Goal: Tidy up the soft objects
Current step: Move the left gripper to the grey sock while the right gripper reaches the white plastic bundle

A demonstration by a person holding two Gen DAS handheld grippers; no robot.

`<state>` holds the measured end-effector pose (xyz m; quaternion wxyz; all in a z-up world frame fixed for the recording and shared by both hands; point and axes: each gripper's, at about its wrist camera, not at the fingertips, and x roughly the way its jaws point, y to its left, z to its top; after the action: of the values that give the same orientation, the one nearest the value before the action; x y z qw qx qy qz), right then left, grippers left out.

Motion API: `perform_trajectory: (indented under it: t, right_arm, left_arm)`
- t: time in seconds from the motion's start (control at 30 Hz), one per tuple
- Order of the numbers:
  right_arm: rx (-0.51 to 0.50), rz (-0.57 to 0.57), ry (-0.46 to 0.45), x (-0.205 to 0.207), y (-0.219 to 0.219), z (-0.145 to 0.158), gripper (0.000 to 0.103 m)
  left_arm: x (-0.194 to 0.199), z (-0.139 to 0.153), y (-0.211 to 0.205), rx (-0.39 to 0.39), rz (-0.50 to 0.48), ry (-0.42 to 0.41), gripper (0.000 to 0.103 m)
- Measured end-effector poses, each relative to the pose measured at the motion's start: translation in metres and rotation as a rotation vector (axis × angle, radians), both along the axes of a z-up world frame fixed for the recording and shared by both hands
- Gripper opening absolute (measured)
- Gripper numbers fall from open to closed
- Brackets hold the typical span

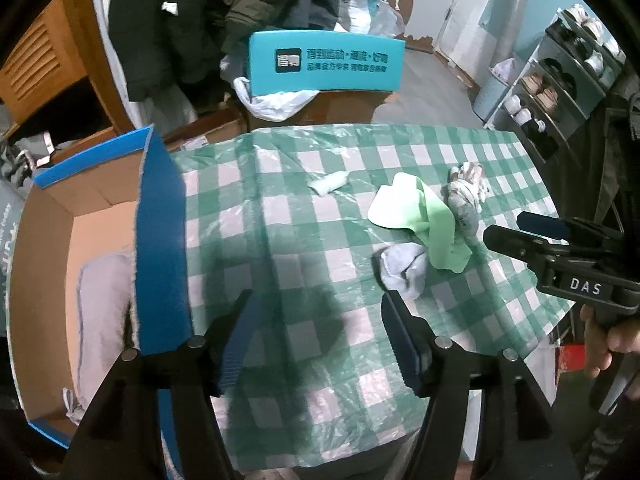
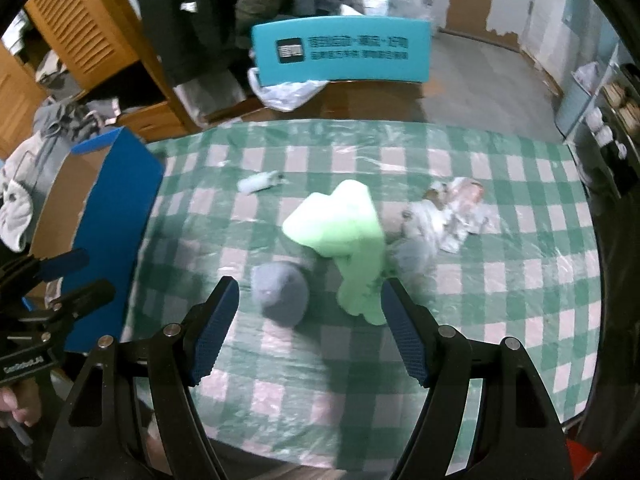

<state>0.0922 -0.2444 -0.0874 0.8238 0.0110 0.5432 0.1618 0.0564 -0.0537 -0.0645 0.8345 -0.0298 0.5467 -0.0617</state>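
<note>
A light green cloth (image 1: 430, 220) (image 2: 348, 236) lies on the checked table, with a balled grey sock (image 1: 402, 270) (image 2: 282, 294) beside it and a patterned grey bundle (image 1: 464, 196) (image 2: 444, 216) behind it. A small white roll (image 1: 330, 182) (image 2: 260, 182) lies further back. My left gripper (image 1: 316, 332) is open and empty over the table's near edge, next to the blue cardboard box (image 1: 160, 240), which holds a grey cloth (image 1: 104, 312). My right gripper (image 2: 310, 320) is open and empty, its jaws just in front of the sock and the green cloth. It also shows in the left wrist view (image 1: 508, 228).
The green-checked tablecloth (image 1: 304, 216) (image 2: 500, 272) has a plastic cover. The blue box (image 2: 108, 216) stands at the table's left edge. A teal box (image 1: 324, 62) (image 2: 340, 52) and a white plastic bag (image 1: 272, 102) sit behind the table. A shoe rack (image 1: 560, 72) stands at right.
</note>
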Motion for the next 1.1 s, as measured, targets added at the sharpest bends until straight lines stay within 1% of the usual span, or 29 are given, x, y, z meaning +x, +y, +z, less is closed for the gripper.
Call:
perform_trajectory:
  t: [0.13, 0.27, 0.37, 0.6, 0.73, 0.93, 1.1]
  right_arm:
    - [-0.011, -0.041, 0.019, 0.007, -0.016, -0.007, 0.074]
    - [-0.023, -0.087, 0.045, 0.021, -0.031, -0.015, 0.074]
    - [-0.027, -0.122, 0.078, 0.033, -0.042, -0.023, 0.074]
    - [-0.058, -0.204, 0.146, 0.064, -0.065, -0.047, 0.074]
    - [-0.047, -0.241, 0.181, 0.08, -0.069, -0.06, 0.074]
    - [-0.057, -0.269, 0.21, 0.1, -0.068, -0.081, 0.074]
    - [-0.077, -0.276, 0.229, 0.111, -0.064, -0.096, 0.074]
  left_arm:
    - [0.01, -0.003, -0.011, 0.002, -0.015, 0.011, 0.068]
    - [0.021, -0.005, -0.02, 0.003, -0.028, 0.011, 0.074]
    - [0.034, -0.009, -0.025, 0.014, -0.027, 0.012, 0.074]
    - [0.069, -0.029, -0.031, 0.008, -0.004, 0.05, 0.074]
    - [0.084, -0.041, -0.032, -0.013, 0.001, 0.082, 0.074]
    - [0.091, -0.051, -0.032, -0.028, -0.019, 0.102, 0.074]
    - [0.095, -0.059, -0.024, -0.076, 0.011, 0.127, 0.074]
